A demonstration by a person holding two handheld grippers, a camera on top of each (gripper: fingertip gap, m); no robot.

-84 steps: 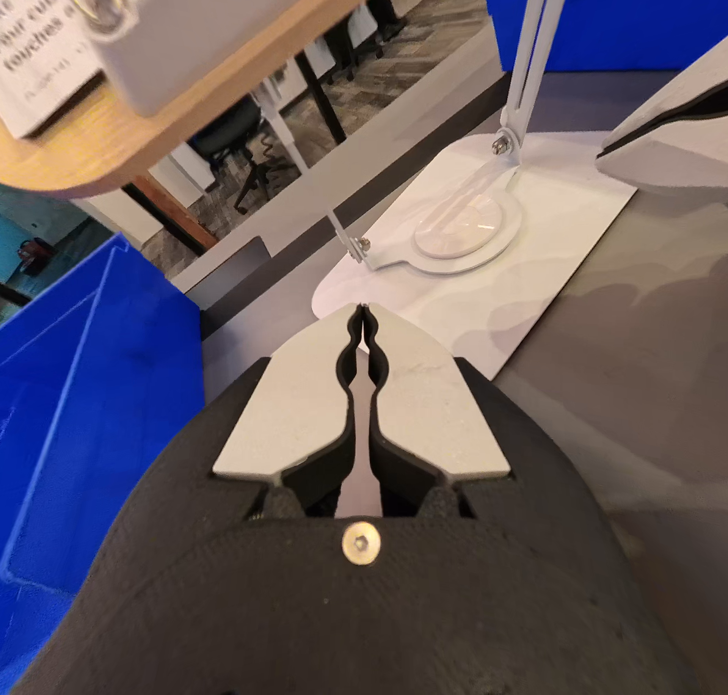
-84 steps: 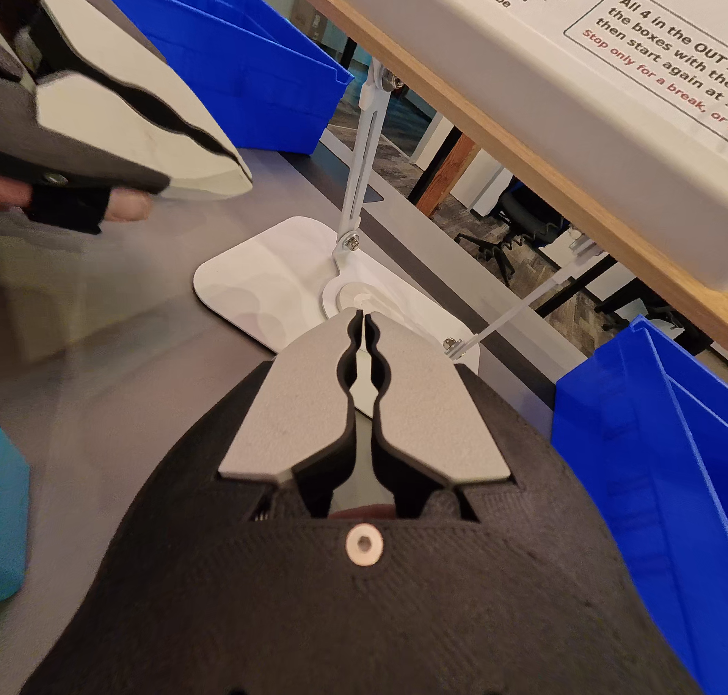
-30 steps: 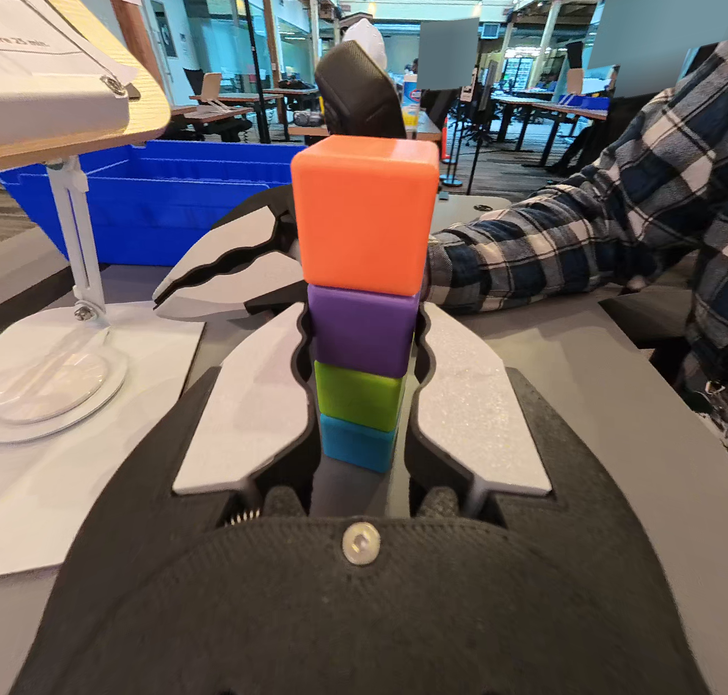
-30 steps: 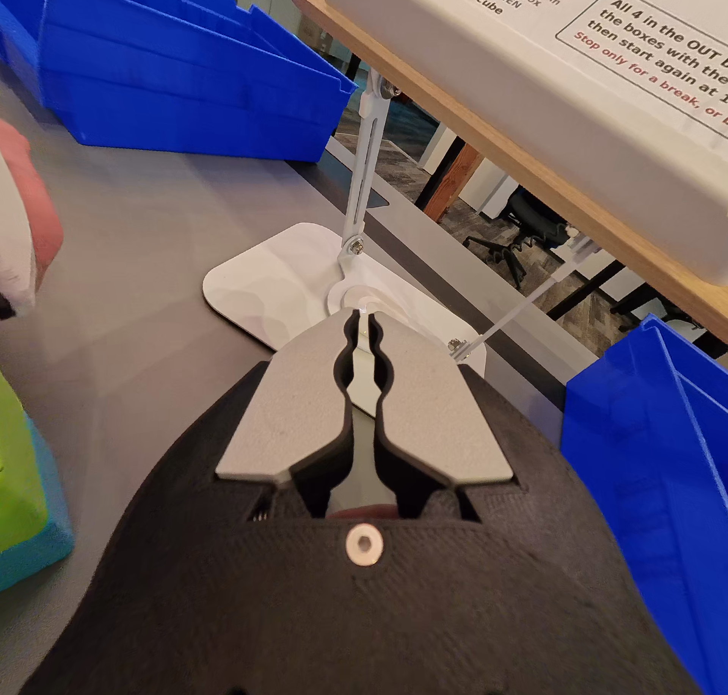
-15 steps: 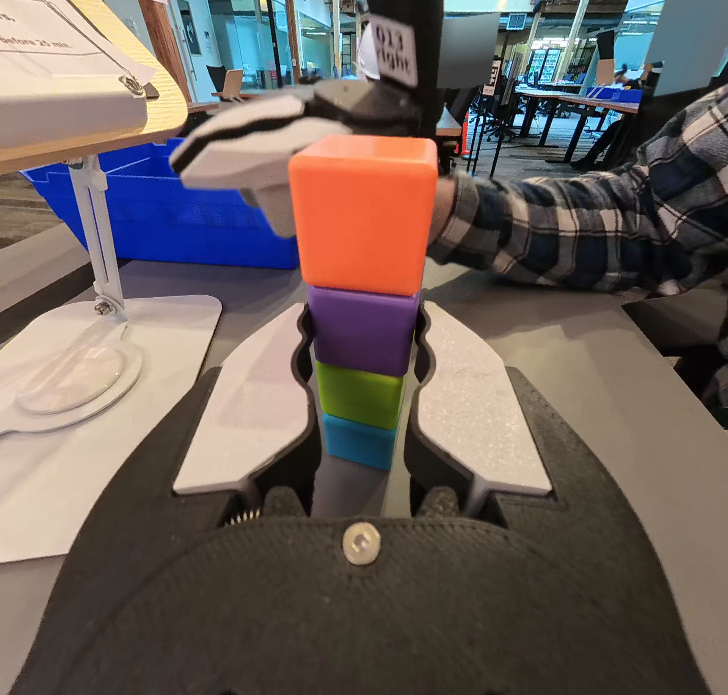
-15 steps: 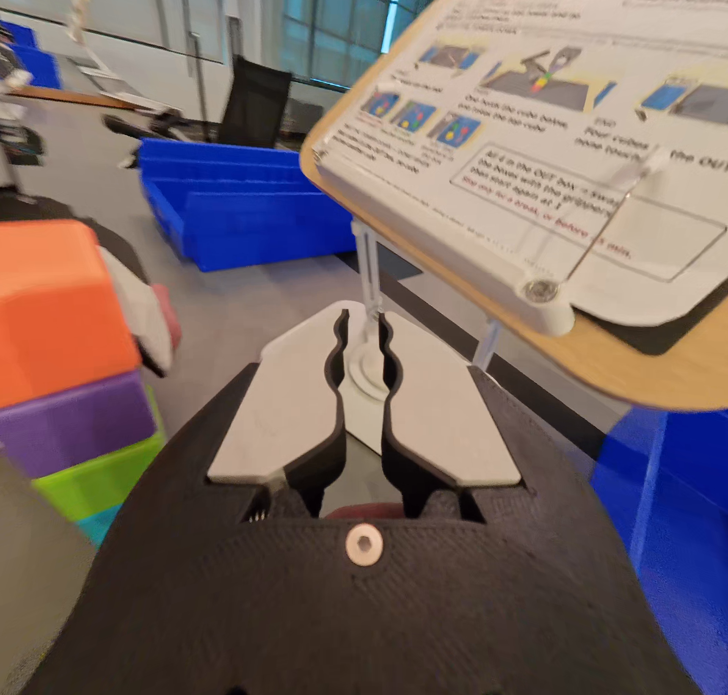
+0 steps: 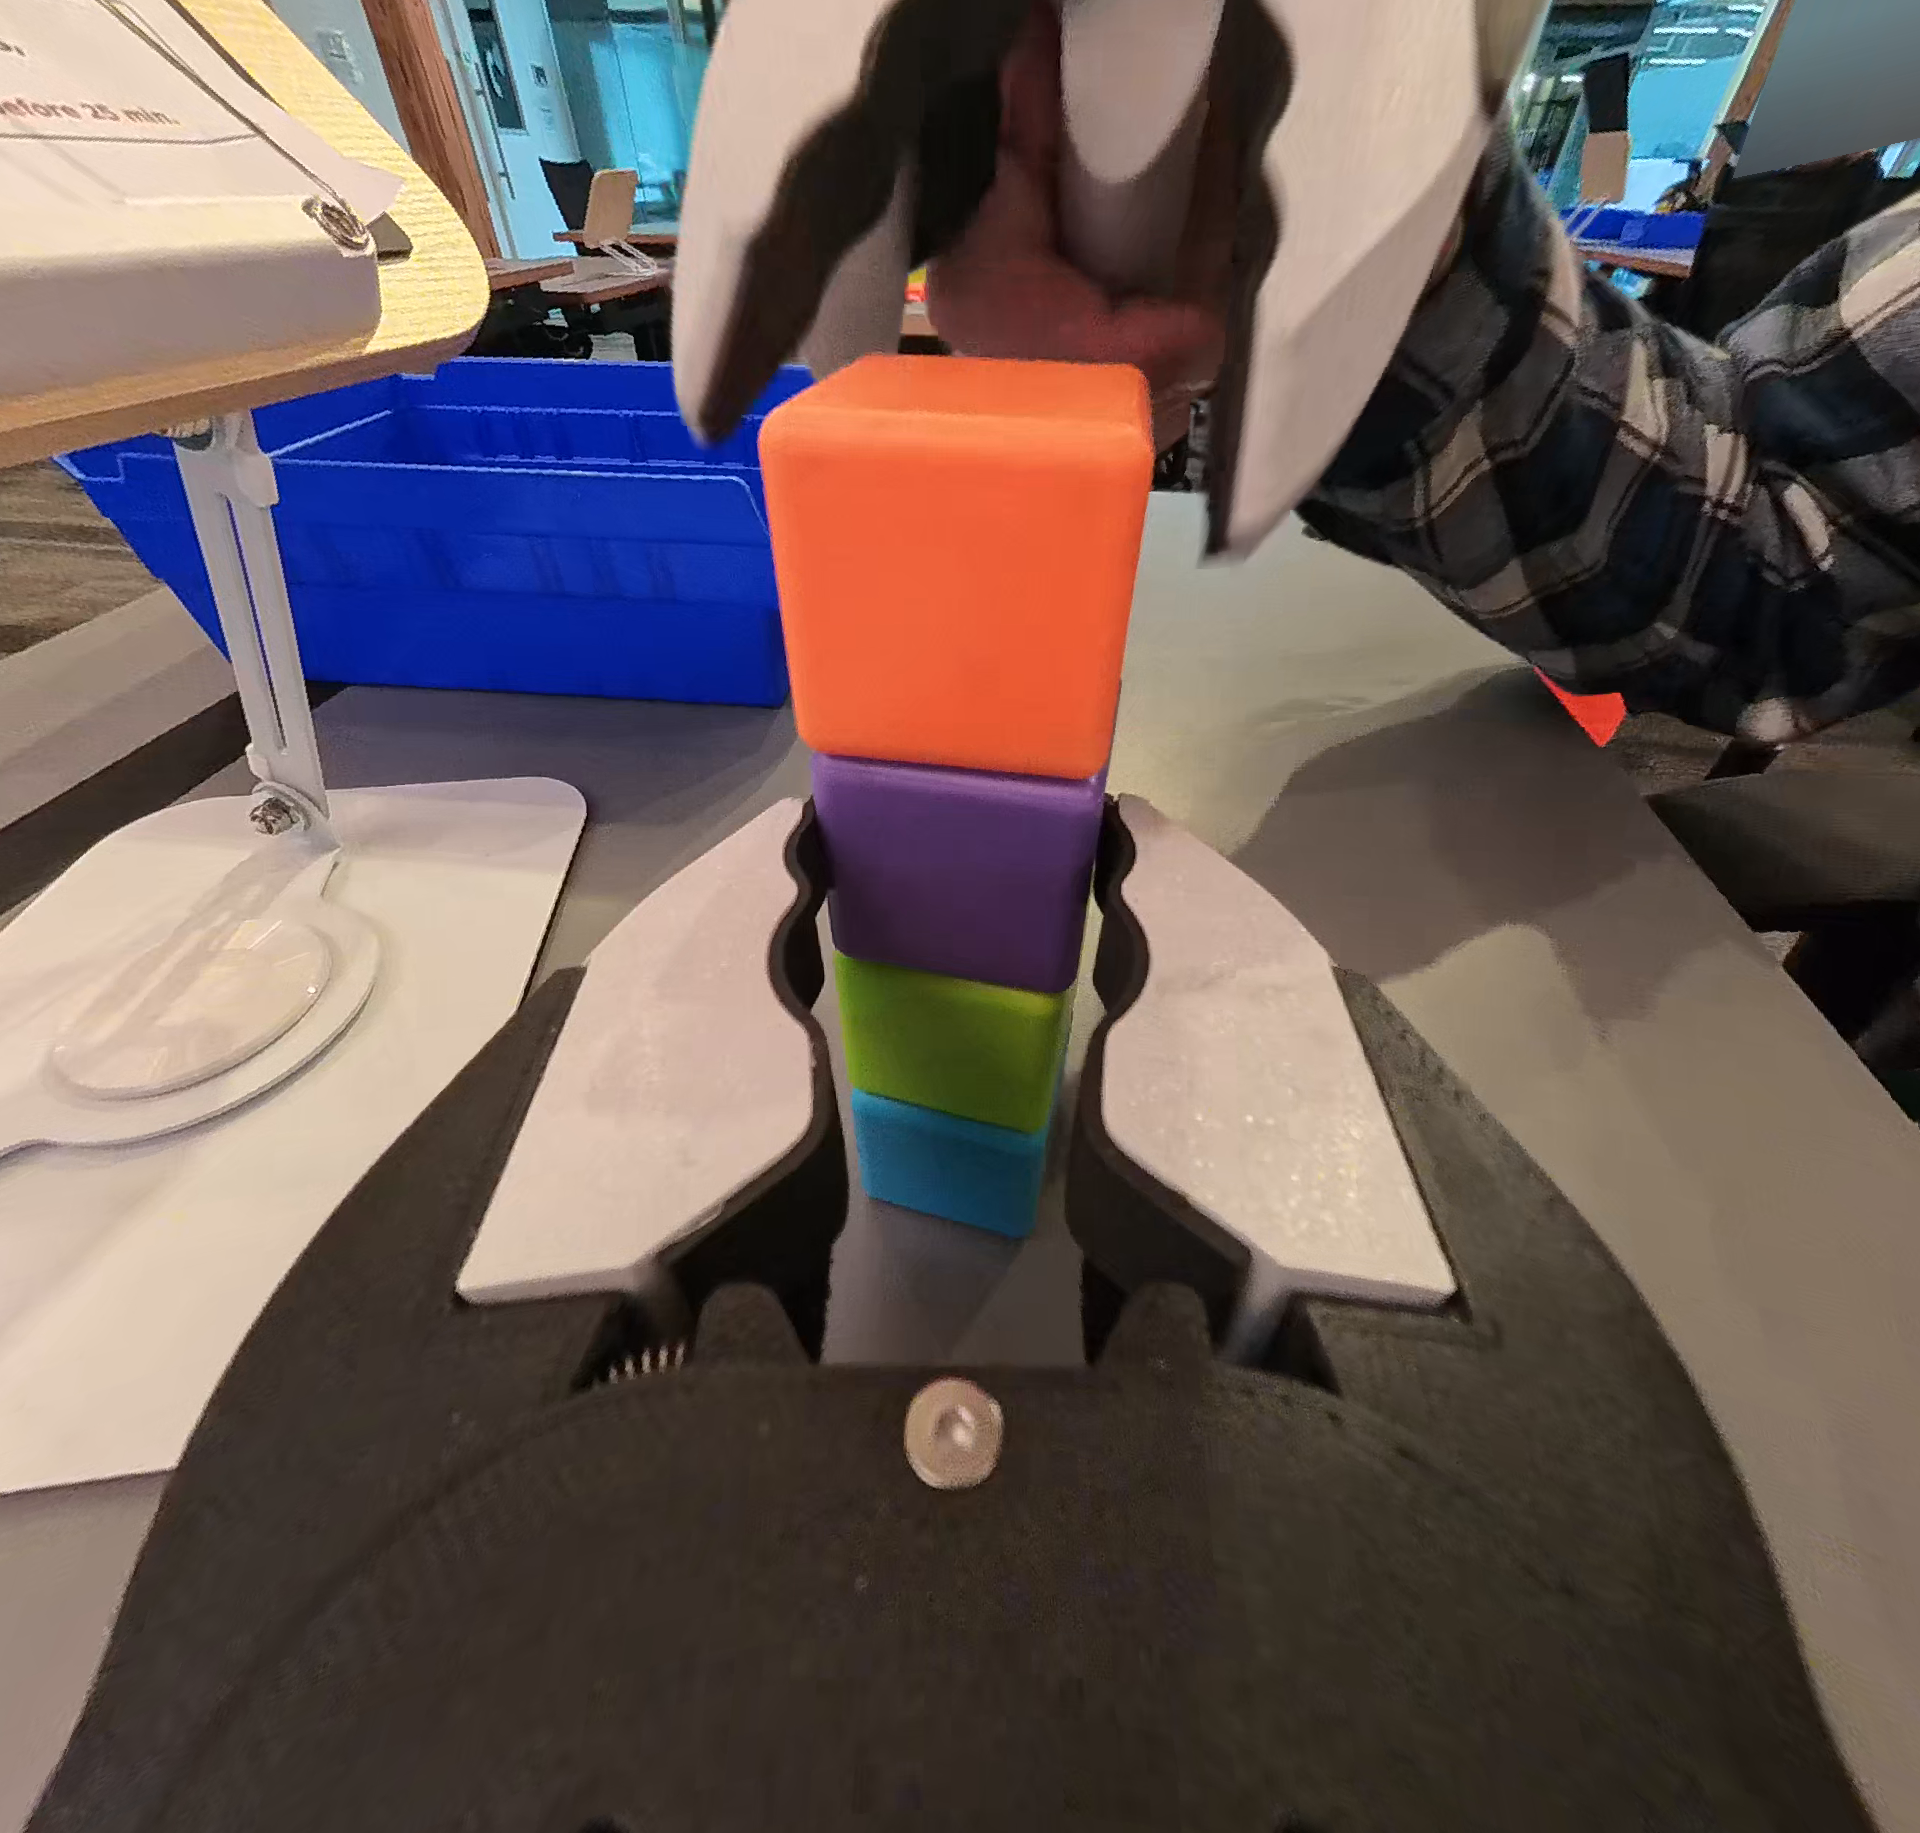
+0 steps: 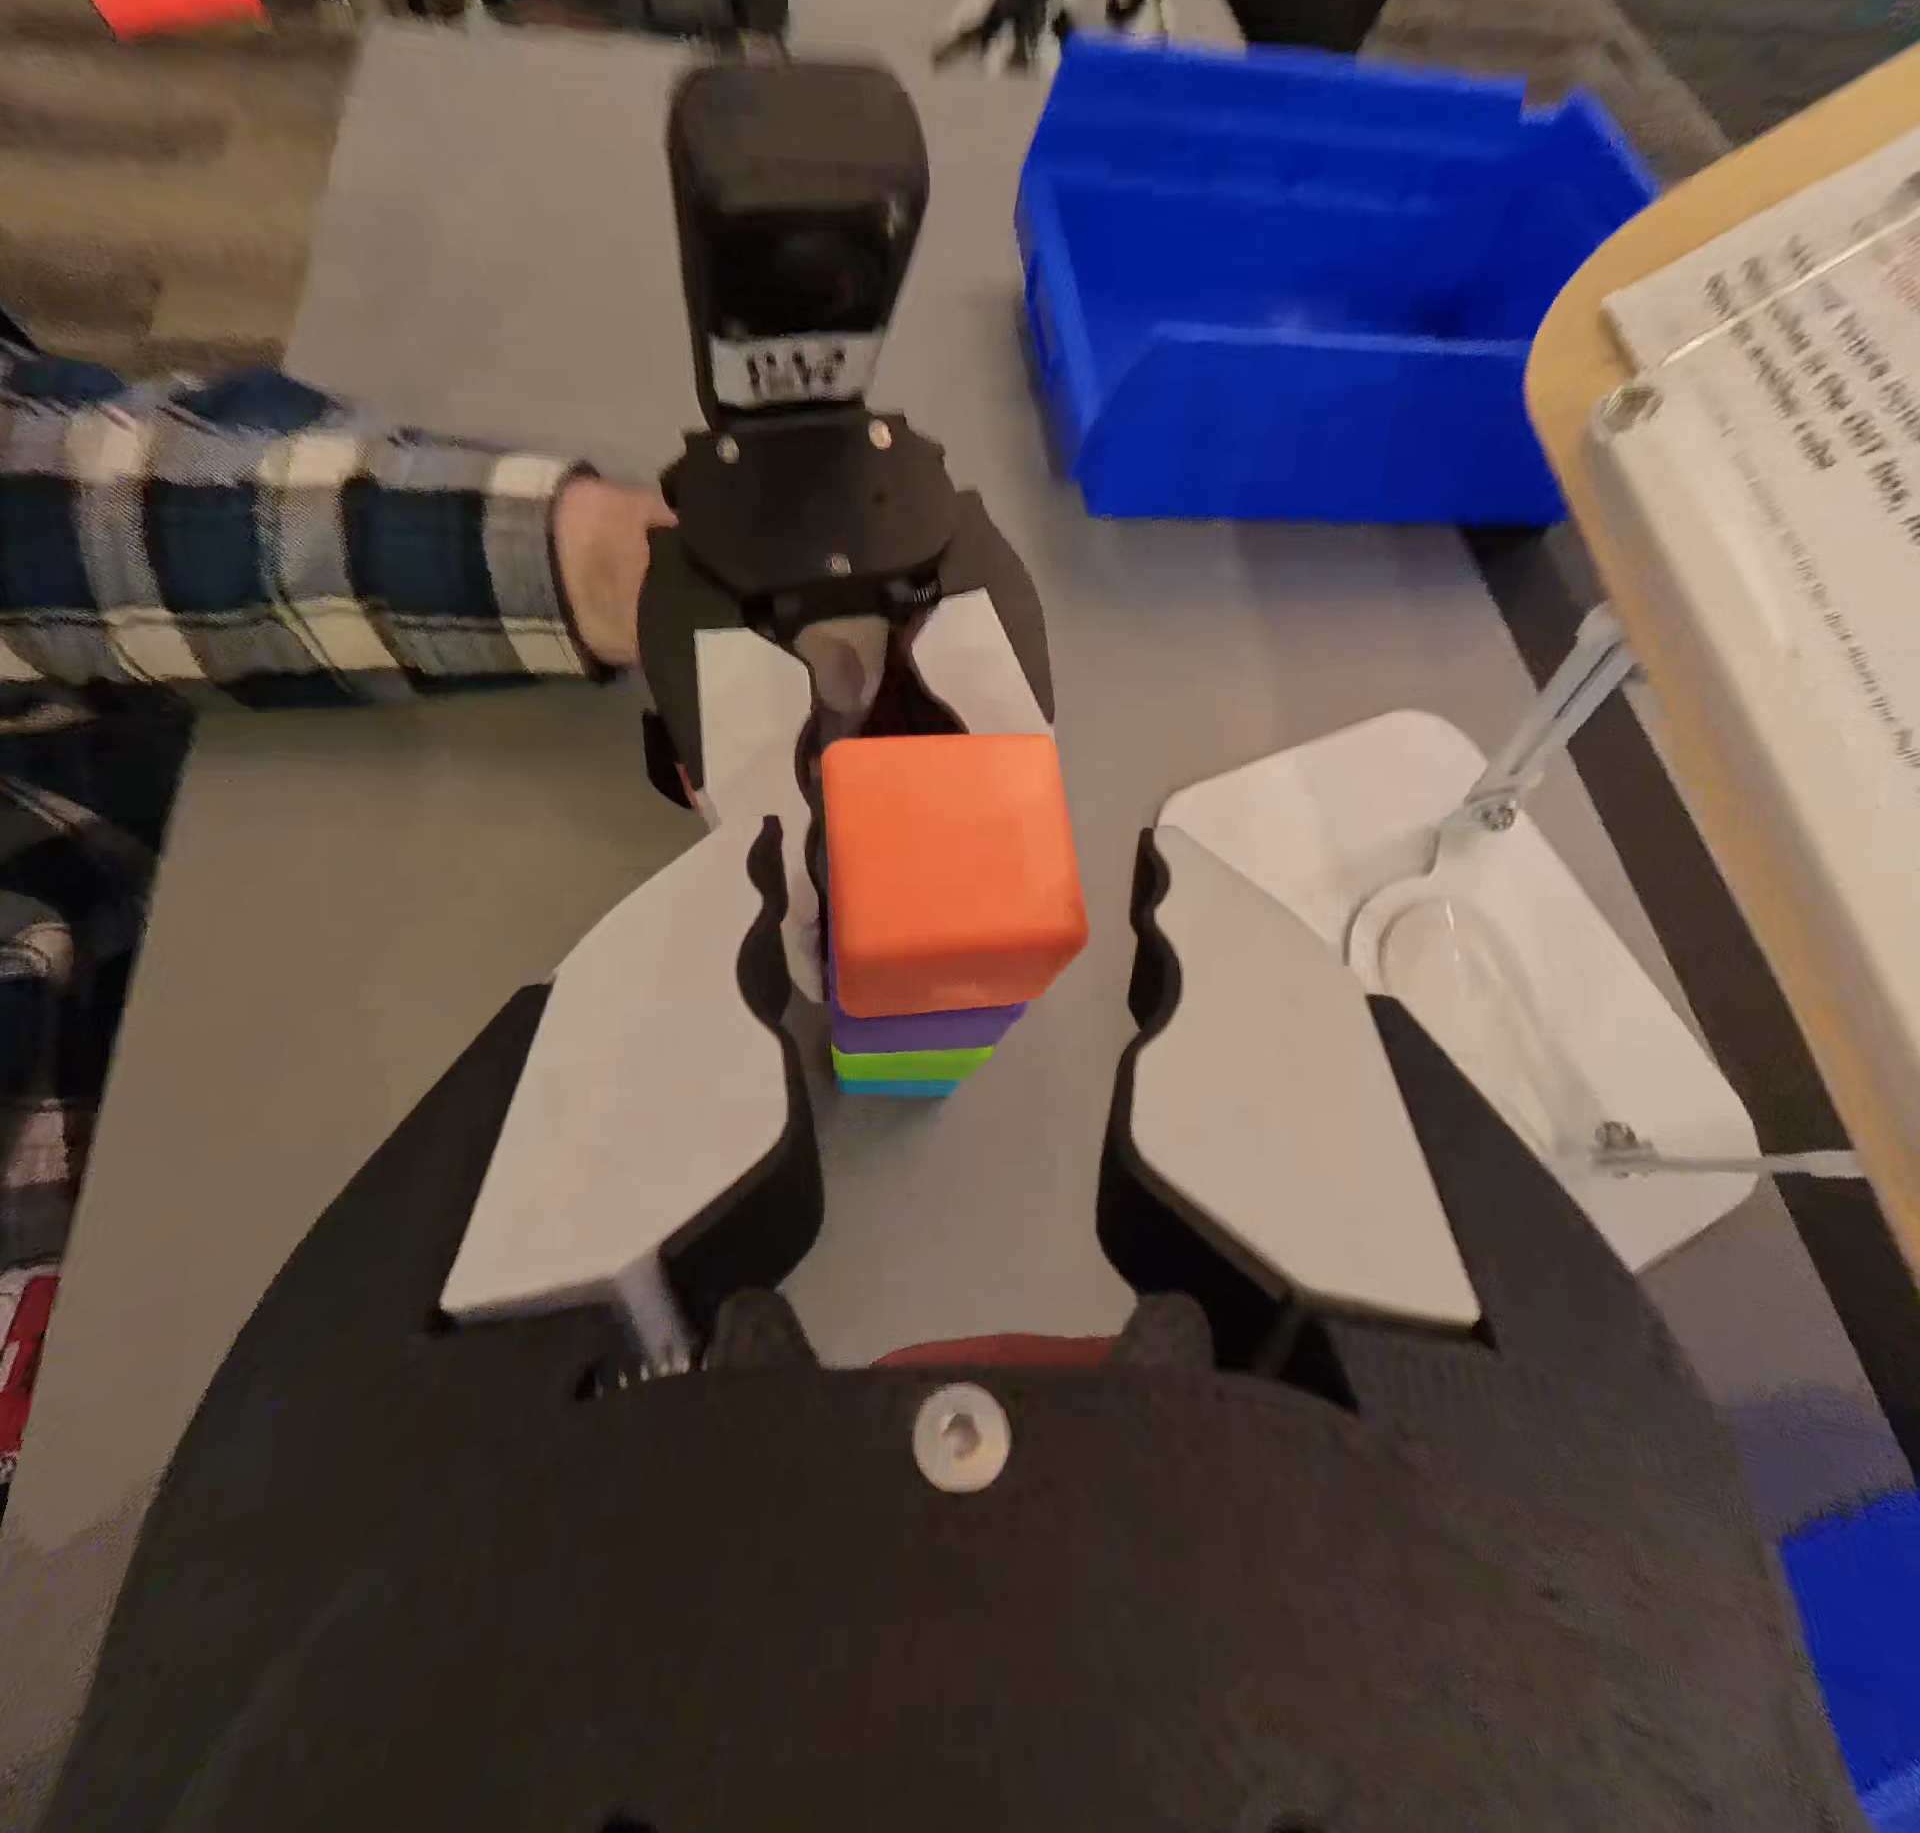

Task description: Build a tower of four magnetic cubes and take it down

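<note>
We see four cube colours stacked: an orange cube (image 7: 956, 578) at 12 o'clock, then a purple cube (image 7: 956, 874), a green cube (image 7: 951, 1040) and a blue cube (image 7: 945, 1175) at 6. The bin (image 7: 499, 578) at 9 o'clock is bright blue; the sleeve (image 7: 1621, 495) at 3 o'clock is plaid, apparently navy and white. The table (image 7: 1403, 848) is grey, and both grippers have pale grey fingers (image 7: 665, 1077) on black bodies.
</note>
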